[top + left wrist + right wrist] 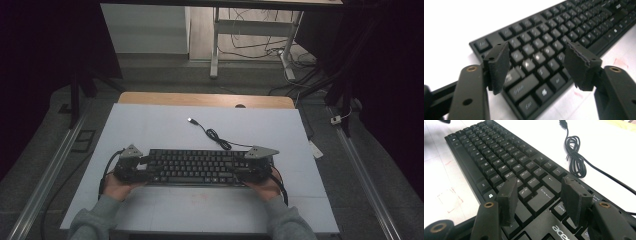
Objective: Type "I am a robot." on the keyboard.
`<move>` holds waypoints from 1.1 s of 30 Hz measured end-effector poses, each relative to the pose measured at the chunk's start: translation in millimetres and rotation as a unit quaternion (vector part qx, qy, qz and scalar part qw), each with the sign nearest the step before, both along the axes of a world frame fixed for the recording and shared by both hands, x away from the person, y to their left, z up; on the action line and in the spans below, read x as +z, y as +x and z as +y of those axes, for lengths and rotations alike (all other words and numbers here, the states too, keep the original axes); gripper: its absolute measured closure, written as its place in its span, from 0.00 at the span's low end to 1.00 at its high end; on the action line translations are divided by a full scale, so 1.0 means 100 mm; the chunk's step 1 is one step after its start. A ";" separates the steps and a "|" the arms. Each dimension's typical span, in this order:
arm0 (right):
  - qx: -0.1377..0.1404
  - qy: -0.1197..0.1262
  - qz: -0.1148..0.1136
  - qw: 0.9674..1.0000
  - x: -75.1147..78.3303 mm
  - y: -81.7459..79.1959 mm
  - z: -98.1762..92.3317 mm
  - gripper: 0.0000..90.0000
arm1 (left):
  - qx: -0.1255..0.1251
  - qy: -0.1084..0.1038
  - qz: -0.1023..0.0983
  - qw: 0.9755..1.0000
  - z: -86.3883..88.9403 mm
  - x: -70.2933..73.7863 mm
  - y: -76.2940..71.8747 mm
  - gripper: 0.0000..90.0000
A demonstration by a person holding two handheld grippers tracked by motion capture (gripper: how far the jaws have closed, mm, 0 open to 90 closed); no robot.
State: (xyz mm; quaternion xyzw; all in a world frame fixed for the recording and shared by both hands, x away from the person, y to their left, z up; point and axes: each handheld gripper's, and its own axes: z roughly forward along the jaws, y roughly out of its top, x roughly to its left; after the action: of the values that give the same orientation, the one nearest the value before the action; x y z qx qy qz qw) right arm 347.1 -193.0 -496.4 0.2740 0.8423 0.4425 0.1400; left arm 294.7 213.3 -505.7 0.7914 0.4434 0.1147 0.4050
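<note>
While 1 black keyboard lies flat on the white table, 2 grippers hover over its ends: the left gripper above the left-end keys, the right gripper above the Enter key, both with jaws wide apart, holding nothing. 1 coiled cable lies just behind the keyboard.

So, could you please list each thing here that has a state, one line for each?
Keyboard: flat on the table, keys up, a tool over each end.
Cable: partly coiled on the table behind the keyboard, its USB plug lying unplugged.
Left tool: open, jaws over the keyboard's left-end keys.
Right tool: open, jaws over the keys around Enter.
</note>
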 end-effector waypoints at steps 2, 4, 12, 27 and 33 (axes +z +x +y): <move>0.000 0.003 0.000 1.000 0.01 0.01 0.02 0.53 | -0.001 0.002 0.002 1.000 0.02 -0.01 -0.02 0.38; 0.005 0.005 0.000 1.000 0.02 0.01 0.04 0.54 | -0.002 0.002 0.003 1.000 0.04 -0.02 -0.03 0.38; 0.026 0.007 0.001 1.000 0.06 0.03 0.25 0.62 | -0.008 0.007 0.008 1.000 0.02 -0.04 -0.02 0.37; 0.075 -0.029 0.059 0.995 -0.09 0.06 0.64 1.00 | -0.008 0.011 0.010 1.000 0.01 -0.05 -0.01 0.37; 0.083 -0.044 0.062 0.994 -0.16 0.06 0.75 1.00 | -0.008 0.011 0.012 1.000 0.02 -0.06 -0.01 0.36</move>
State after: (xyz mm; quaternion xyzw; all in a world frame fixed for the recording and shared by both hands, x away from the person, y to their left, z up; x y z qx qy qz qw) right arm 353.1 -117.8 -512.4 0.2233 0.8879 0.3974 0.0625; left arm 293.4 215.0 -511.5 0.8003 0.4407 0.1073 0.3922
